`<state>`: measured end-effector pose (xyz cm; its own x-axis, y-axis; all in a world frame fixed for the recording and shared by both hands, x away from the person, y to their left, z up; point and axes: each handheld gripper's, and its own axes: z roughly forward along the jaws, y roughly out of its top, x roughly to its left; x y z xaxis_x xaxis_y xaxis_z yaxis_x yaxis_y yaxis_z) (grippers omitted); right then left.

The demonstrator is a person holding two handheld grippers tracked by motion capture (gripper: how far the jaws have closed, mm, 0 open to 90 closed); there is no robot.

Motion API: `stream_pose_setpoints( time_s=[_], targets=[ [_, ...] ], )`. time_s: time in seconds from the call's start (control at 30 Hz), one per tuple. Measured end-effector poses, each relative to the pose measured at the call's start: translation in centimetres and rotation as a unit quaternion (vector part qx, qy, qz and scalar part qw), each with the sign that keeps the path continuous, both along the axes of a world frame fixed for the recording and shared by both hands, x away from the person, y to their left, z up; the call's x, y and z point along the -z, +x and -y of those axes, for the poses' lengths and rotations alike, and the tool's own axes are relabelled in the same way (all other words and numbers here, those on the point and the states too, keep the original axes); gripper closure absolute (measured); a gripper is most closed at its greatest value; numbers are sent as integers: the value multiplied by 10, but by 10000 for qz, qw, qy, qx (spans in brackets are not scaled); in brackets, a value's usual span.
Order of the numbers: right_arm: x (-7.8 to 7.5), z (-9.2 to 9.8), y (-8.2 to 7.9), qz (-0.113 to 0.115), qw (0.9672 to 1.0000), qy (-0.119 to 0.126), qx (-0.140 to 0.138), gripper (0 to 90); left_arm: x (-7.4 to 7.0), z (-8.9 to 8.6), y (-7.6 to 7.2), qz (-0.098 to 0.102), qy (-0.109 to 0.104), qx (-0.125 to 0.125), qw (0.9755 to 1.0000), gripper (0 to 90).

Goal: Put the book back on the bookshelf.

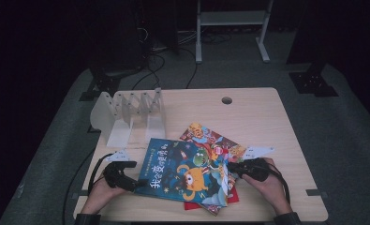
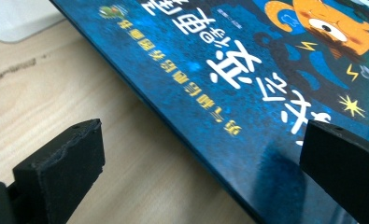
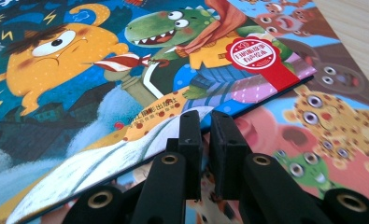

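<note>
Blue picture book (image 1: 185, 171) atop a small stack, a tool at each side edge.

On the left, the left tool (image 1: 135, 183) has its jaws spread wide astride the book's spine edge, pinching nothing yet; white Chinese title characters run along that cover. The book lies front and centre on the surface (image 1: 262, 112), over a red-edged book (image 1: 210, 138). On the right, the right tool (image 3: 205, 133) has its jaws drawn almost together at the cover's lifted edge; whether they pinch it I cannot tell. Likely step: raising the top book. Next, the left jaws must close on the spine.
</note>
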<state>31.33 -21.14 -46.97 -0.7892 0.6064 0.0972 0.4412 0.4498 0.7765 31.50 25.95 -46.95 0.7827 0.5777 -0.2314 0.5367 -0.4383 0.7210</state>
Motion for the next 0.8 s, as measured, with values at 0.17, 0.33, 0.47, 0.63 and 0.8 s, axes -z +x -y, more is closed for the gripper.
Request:
stream_pose_setpoints(
  time_s=[0.17,0.33,0.47,0.63,0.8],
  targets=[
    [-1,-9,3,36,9999,-47,-86,820,4,-4,2,-99,-126,-18,9999,0],
    [-1,-18,5,81,9997,-114,-181,828,8,-4,5,-264,-310,34,9992,0],
    [-2,-25,5,120,9995,-153,-250,832,12,-3,8,-427,-455,65,9980,0],
    [-2,-26,5,131,9994,-170,-255,837,17,-1,10,-606,-619,75,9962,0],
    [-2,-27,4,168,9993,-208,-257,846,18,2,11,-690,-644,112,9955,0]
  ],
)
